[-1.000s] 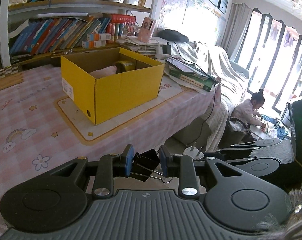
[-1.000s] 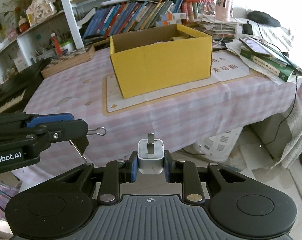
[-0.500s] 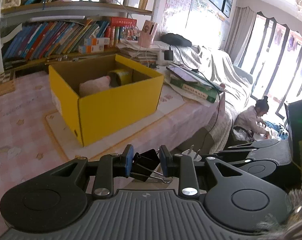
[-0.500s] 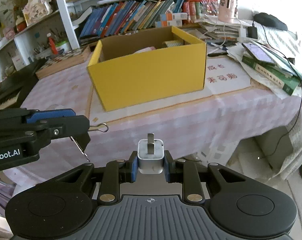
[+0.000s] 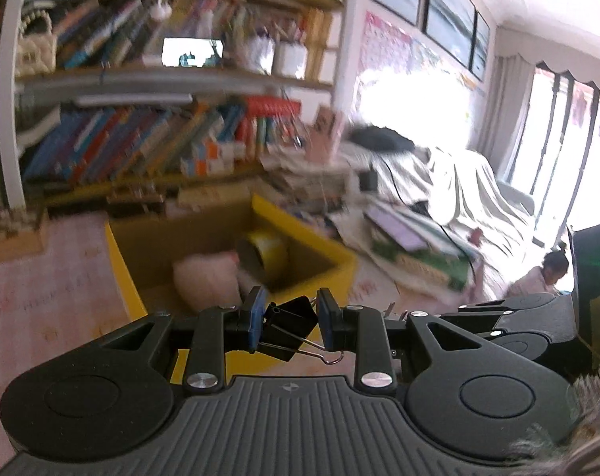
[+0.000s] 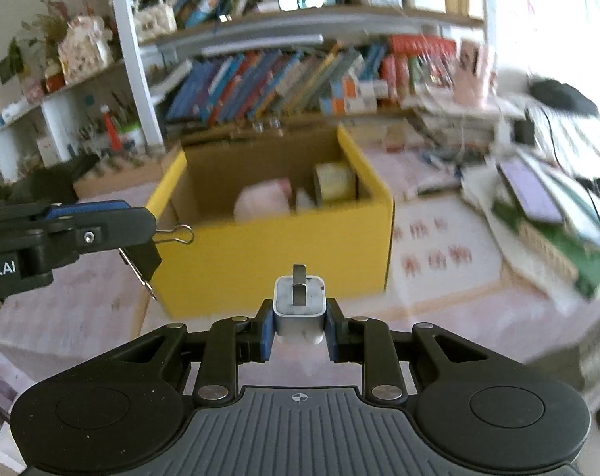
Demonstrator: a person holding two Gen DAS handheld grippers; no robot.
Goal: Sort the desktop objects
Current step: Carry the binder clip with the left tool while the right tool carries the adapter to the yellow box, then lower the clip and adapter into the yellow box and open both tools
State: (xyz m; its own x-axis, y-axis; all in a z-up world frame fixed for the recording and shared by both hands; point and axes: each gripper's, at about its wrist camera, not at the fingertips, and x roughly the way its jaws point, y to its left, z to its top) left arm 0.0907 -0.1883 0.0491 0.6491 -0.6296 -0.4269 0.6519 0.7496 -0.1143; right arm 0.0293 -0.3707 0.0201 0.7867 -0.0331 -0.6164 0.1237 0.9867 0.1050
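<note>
Nearest in the left wrist view, the left tool [image 5: 288, 319] is clamped tight on a black clip [image 5: 290, 327], whose wire handles jut toward 5 o'clock. In the right wrist view the right tool [image 6: 299, 323] is likewise closed hard on a white plug [image 6: 299, 309], prongs pointing up at 12 o'clock.

Beyond both, at 12 o'clock, the open yellow box [image 6: 276, 254] sits on the pink counter [image 6: 458, 297]. Inside lie a pink bundle [image 6: 262, 198] and a tape roll [image 6: 333, 180] toward 1 o'clock. Books and papers [image 6: 546, 214] pile at 3 o'clock; a bookshelf [image 6: 300, 75] stands farthest back.

The step in hand looks like carrying both items to the box. Next, each tool should pass over the near wall, centre above the opening, then part its fingers to drop its load clear of the rim.
</note>
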